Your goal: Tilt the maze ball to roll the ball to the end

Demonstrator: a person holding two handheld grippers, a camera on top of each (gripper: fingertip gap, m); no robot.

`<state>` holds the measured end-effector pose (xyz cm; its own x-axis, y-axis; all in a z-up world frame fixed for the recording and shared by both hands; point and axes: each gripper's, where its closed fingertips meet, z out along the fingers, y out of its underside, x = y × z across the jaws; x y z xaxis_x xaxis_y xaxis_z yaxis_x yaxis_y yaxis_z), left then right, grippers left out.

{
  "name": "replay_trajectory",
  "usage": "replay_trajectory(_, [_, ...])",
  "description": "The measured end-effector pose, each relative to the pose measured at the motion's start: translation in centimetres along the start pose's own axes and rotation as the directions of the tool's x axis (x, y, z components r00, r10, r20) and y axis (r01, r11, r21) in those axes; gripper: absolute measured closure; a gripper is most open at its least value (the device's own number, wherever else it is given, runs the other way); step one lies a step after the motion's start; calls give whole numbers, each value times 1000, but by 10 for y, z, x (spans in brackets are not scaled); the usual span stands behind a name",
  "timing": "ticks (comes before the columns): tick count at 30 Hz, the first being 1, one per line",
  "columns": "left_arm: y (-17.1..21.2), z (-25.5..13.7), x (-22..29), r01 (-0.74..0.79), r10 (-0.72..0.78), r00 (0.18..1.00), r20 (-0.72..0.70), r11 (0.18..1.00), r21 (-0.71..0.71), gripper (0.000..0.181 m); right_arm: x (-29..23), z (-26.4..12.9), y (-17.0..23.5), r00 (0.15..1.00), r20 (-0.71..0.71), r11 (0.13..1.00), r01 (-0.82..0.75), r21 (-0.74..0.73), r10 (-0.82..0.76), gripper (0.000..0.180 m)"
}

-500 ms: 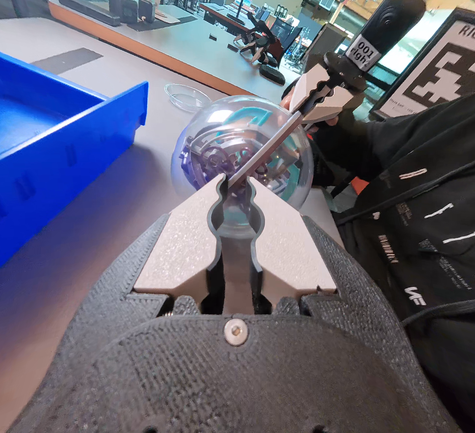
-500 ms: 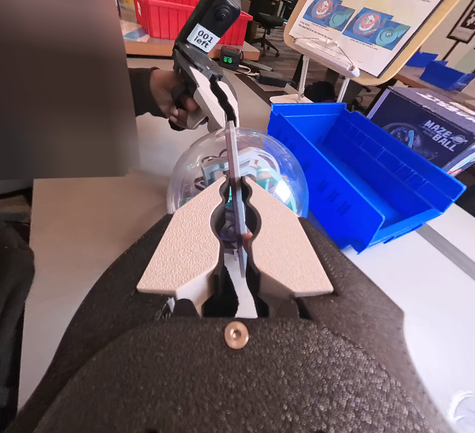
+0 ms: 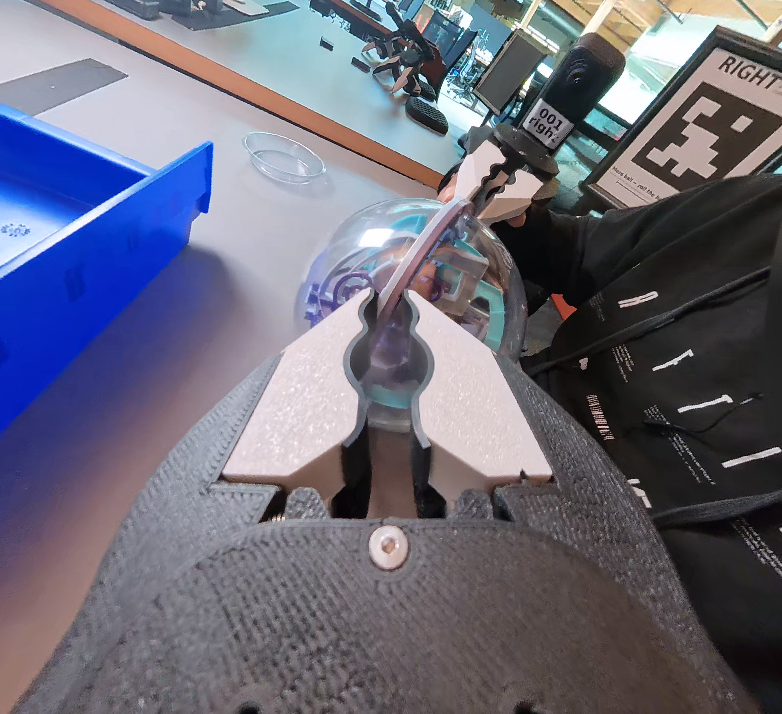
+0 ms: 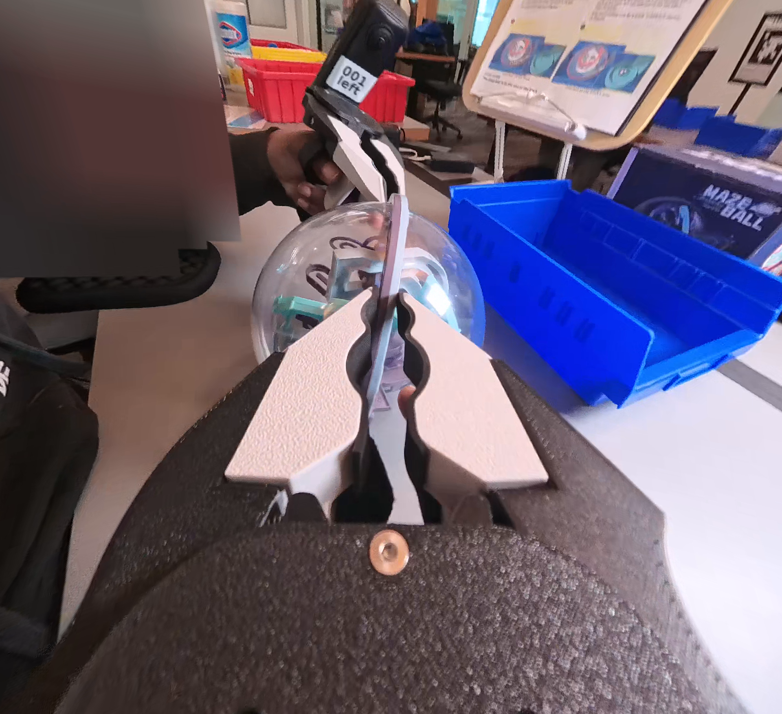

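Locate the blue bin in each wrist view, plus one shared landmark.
Left wrist view: blue bin at the left edge, left of the maze ball.
Right wrist view: blue bin at right, right of the maze ball.
Shared landmark: the maze ball, clamped by both grippers.

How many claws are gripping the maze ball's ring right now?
2. The left claw clamps the ring's near end in its own view; the right claw clamps the opposite end of the maze ball.

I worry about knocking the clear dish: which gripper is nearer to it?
Right. The right gripper grips the maze ball on the side toward the clear dish; the left gripper grips the opposite side, farther off.
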<state>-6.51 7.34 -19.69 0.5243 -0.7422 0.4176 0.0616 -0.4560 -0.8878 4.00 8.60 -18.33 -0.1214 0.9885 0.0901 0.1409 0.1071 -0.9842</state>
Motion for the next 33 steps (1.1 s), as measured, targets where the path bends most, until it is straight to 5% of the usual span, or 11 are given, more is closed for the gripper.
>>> replay_trajectory(16, [-10, 16, 11, -102, 98, 994, -46, 990, -98, 171, -21, -15, 8, 988, -91, 986, 132, 97, -123, 174])
replay_trajectory(33, [-7, 7, 41, -397, 375, 914, -158, 907, -140, 170, -80, -4, 18, 875, -102, 869, 482, 115, -472, 172])
